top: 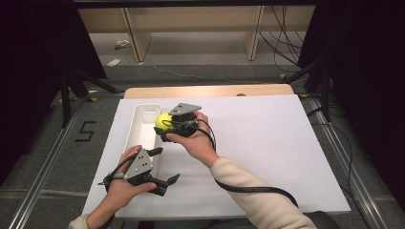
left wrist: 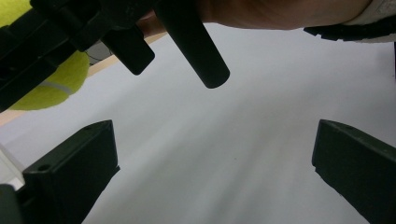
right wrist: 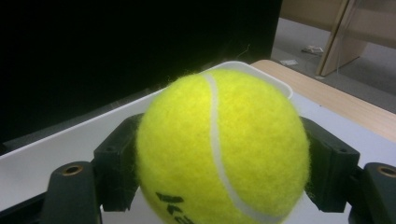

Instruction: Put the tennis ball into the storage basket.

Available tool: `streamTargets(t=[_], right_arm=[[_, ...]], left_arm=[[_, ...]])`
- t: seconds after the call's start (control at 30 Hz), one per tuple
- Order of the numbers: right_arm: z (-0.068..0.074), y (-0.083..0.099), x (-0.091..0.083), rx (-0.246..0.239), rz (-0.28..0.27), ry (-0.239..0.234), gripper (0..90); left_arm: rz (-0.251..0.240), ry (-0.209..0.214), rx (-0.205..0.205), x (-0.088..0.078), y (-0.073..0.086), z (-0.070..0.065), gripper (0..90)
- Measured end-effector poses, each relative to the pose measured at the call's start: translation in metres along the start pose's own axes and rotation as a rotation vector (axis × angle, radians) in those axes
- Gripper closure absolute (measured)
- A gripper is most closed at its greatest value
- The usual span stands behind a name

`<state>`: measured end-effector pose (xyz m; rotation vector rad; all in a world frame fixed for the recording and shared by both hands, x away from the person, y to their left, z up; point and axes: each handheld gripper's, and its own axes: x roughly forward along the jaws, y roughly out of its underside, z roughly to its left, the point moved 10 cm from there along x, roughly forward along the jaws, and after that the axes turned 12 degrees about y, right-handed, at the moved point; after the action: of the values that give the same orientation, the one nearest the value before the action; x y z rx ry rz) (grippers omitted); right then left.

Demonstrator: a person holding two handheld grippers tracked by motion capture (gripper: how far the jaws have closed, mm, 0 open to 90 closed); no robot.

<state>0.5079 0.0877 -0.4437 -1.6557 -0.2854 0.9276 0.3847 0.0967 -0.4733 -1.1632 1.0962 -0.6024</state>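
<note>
R gripper [top: 168, 128] clamps tennis ball [top: 163, 121] over tray [top: 138, 125] | L gripper [top: 165, 167] jaws apart

1. A wooden table [top: 210, 90] is carrying a white sheet [top: 267, 143] that is covering most of its top.
2. A long white bin [top: 136, 125] is lying on the sheet's left part, lengthwise front to back.

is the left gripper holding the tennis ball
No, the left gripper stands open over the white sheet with nothing between its jaws, while the tennis ball is clamped in the right gripper.
</note>
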Motion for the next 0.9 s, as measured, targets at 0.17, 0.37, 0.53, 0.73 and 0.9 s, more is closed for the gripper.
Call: streamTargets(t=[0.17,0.37,0.53,0.73,0.9], right_arm=[[0.0016,-0.0006,0.0005,-0.002,0.004,-0.008,26.1],[0.0032,-0.0017,0.0012,-0.005,0.004,-0.012,26.1],[0.0040,-0.0024,0.0020,-0.010,0.011,-0.019,26.1],[0.0074,-0.0030,0.0040,-0.014,0.014,-0.028,26.1],[0.0097,-0.0037,0.0053,-0.019,0.020,-0.036,26.1]], left_arm=[[0.001,0.000,0.000,-0.0002,0.0001,0.0001,0.0],[0.001,0.000,0.000,-0.0001,0.0001,-0.0001,0.0],[0.001,0.000,0.001,-0.0001,0.0002,-0.0001,0.0],[0.002,0.000,0.005,-0.0002,0.0000,-0.0002,0.0],[0.002,0.001,0.002,-0.0001,0.0003,-0.0007,0.0]])
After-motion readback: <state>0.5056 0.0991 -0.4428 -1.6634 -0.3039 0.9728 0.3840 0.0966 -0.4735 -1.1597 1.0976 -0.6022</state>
